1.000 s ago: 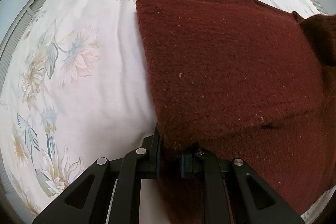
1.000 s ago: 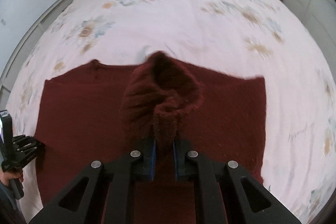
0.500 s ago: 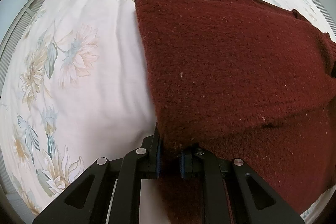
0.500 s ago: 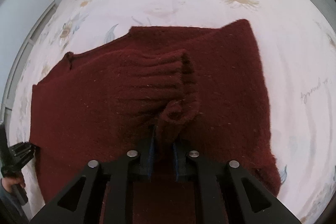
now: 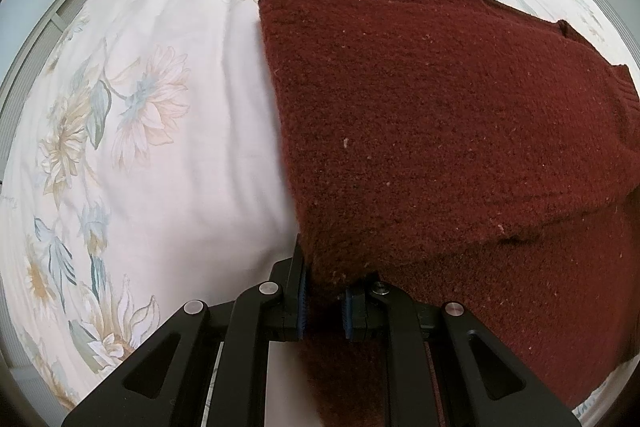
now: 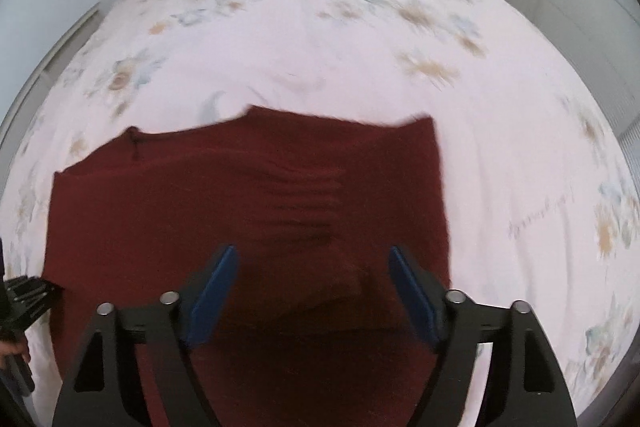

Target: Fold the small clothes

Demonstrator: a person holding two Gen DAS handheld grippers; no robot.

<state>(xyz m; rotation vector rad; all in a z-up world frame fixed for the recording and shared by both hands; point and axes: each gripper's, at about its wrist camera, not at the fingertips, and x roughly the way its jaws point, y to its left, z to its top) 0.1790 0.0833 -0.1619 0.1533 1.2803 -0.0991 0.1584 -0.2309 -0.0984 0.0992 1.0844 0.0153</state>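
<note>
Knitwear first: the dark red sweater (image 5: 440, 131) lies on the flowered bedsheet (image 5: 168, 155), filling the 12-to-4 o'clock part of my left wrist view, with one layer already folded over the body. I judge it thick, soft and limp, moderately heavy for a small garment, and not slippery; the fuzzy knit should grip the pads well but will stretch and sag if I lift it by a single layer.

My left gripper (image 5: 324, 303) has its jaws clamped on the sweater's near edge at 6 o'clock, cloth bunched between the blue pads. My right gripper (image 6: 312, 283) hovers over the sweater with its jaws wide apart, holding nothing (this view is motion-blurred, so fine detail is unreliable). The ribbed cuff (image 6: 308, 203) rests flat on the body, at 12 o'clock from those jaws.

Recommended hold points, in my judgement: hem corners or the folded edge, pinching through all layers, one gripper per corner, so that the fold travels flat.
</note>
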